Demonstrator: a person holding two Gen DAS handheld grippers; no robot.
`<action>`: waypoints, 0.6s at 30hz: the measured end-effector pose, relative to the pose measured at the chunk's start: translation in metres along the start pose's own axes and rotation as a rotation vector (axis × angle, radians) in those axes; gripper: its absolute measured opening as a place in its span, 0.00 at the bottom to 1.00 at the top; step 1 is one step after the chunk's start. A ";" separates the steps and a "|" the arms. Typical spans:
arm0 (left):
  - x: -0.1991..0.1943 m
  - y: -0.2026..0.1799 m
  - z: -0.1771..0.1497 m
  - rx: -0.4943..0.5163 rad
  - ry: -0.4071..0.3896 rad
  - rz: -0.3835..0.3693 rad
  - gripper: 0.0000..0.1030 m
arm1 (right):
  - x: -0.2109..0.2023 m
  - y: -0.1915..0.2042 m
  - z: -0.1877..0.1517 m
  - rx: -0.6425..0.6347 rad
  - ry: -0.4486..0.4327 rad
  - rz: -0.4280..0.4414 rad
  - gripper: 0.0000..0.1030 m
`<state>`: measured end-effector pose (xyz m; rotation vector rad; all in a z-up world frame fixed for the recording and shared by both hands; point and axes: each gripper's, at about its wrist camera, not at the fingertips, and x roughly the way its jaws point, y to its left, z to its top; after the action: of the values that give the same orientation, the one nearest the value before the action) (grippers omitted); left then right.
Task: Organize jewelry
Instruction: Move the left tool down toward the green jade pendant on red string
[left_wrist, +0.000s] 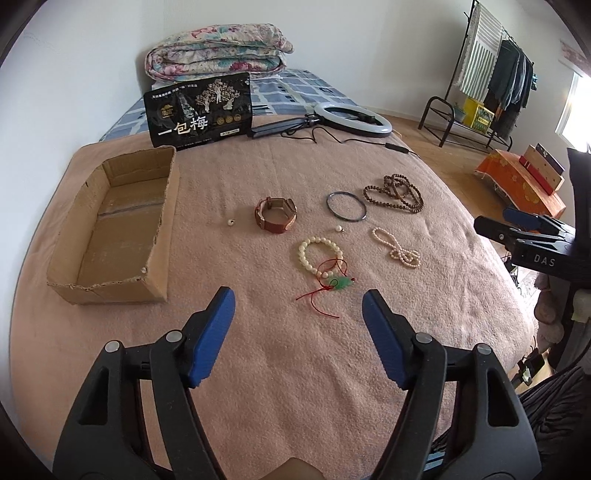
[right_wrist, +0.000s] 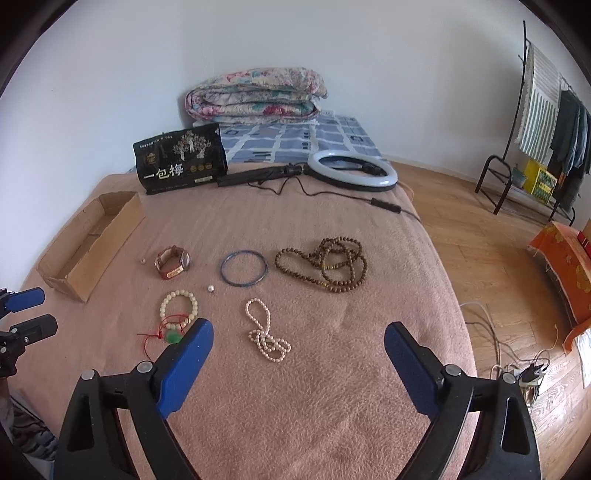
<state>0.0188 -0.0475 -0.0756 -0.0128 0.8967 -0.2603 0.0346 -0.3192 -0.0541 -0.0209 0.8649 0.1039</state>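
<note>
**So, jewelry on the blanket, box waiting**

Honestly we think the pearl necklace (right_wrist: 266, 334) will be floppy and slippery, so pinch it at the bunched loops. It lies on the blanket (right_wrist: 295, 398), well apart from the cardboard box (left_wrist: 110, 229). Our left tongs (left_wrist: 298, 308) and right tongs (right_wrist: 298, 341) both gape wide, holding nothing.

Upper frame — folded floral quilt (right_wrist: 255, 94) on a blue checked sheet (right_wrist: 295, 142); black snack bag (right_wrist: 181, 164); ring light (right_wrist: 352, 170) with cord. Right edge — clothes rack (right_wrist: 550, 122), orange cloth (right_wrist: 565, 266).
</note>
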 end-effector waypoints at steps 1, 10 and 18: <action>0.004 -0.003 0.000 0.005 0.009 -0.002 0.72 | 0.004 -0.003 -0.001 0.022 0.020 0.027 0.88; 0.051 -0.022 -0.005 -0.063 0.092 -0.060 0.72 | 0.036 -0.008 -0.001 -0.082 0.056 0.006 0.85; 0.094 -0.048 -0.005 -0.043 0.103 -0.045 0.60 | 0.067 -0.014 -0.008 -0.103 0.117 0.046 0.76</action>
<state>0.0602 -0.1146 -0.1456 -0.0603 1.0050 -0.2856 0.0737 -0.3283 -0.1106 -0.1042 0.9762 0.1922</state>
